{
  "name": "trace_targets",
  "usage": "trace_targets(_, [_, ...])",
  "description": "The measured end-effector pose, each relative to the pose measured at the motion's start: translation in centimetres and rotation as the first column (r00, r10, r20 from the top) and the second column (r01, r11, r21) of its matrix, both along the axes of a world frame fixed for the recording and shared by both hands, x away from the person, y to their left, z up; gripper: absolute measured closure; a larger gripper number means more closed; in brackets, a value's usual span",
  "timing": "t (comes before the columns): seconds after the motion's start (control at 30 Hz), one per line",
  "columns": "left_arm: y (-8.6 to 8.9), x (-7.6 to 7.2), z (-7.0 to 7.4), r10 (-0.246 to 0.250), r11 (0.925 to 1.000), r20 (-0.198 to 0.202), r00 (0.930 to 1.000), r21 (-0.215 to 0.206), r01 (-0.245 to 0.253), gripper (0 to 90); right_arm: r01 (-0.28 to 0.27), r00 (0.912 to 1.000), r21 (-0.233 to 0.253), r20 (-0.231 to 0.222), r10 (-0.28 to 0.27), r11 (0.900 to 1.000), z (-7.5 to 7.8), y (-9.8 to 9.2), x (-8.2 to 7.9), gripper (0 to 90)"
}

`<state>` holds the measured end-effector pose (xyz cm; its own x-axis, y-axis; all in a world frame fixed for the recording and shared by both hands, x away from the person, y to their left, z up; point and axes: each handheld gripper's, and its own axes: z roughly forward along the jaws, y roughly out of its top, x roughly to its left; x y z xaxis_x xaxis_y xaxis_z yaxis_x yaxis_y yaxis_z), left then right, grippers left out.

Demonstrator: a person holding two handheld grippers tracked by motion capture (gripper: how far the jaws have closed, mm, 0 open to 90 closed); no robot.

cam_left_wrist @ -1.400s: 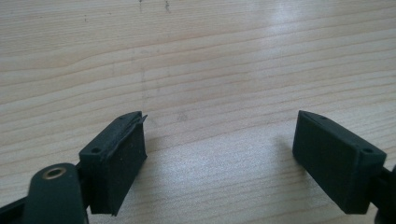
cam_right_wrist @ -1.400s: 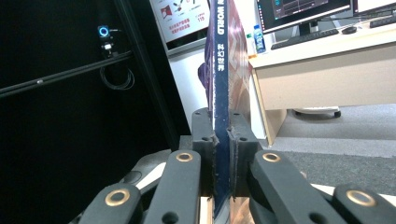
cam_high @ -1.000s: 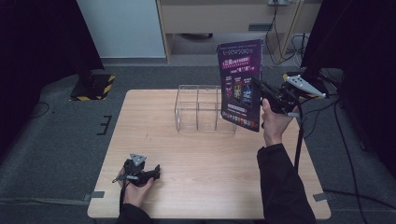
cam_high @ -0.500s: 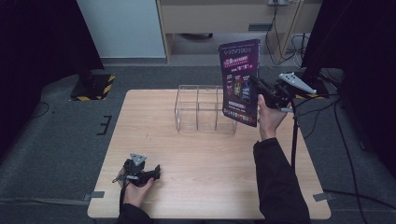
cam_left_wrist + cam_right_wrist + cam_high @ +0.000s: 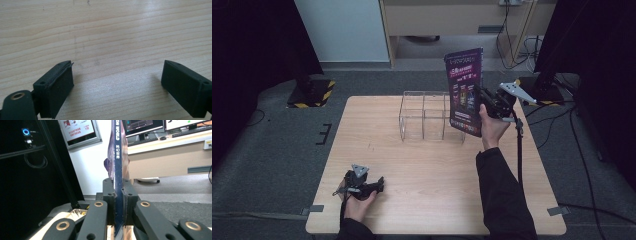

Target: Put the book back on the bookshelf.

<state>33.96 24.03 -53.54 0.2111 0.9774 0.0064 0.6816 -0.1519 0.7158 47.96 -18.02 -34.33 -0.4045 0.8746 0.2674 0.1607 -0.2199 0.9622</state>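
- While we kept the right gripper [image 5: 490,102] raised over the worktop's [image 5: 437,200] far right part, its jaws were clamped on the spine of a purple magazine [image 5: 465,90], held upright.
- Magazine sat just right of a clear wire rack [image 5: 424,116], above worktop level; right gripper view showed the spine [image 5: 118,170] pinched btwn both jaws.
- Our left gripper [image 5: 371,187] rested low at the near left, jaws spread wide w/ nothing btwn them, bare wood under.

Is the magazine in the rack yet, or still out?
Out. The right gripper holds the magazine upright by its spine, in the air at the clear rack's right end; the rack's compartments look empty.
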Motion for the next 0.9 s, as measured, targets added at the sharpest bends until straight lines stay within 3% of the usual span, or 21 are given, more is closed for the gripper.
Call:
trace_targets(0.33, [0.0,0.0,0.0,-0.001,1.0000,0.000,1.0000,0.000,0.001,9.6,0.015,0.9998,-0.024,-0.010,-0.015,1.000,-2.6,1.0,-0.1,84.3])
trace_targets(0.77, [0.0,0.0,0.0,-0.001,1.0000,0.000,1.0000,0.001,0.001,9.6,0.017,0.9998,-0.058,0.000,-0.017,0.998,-3.8,2.1,-0.2,84.3])
trace_targets(0.9, [0.0,0.0,0.0,0.000,1.0000,0.000,1.0000,0.000,0.000,9.6,0.020,0.9998,-0.041,-0.006,-0.020,0.999,-4.3,2.0,-0.2,84.3])
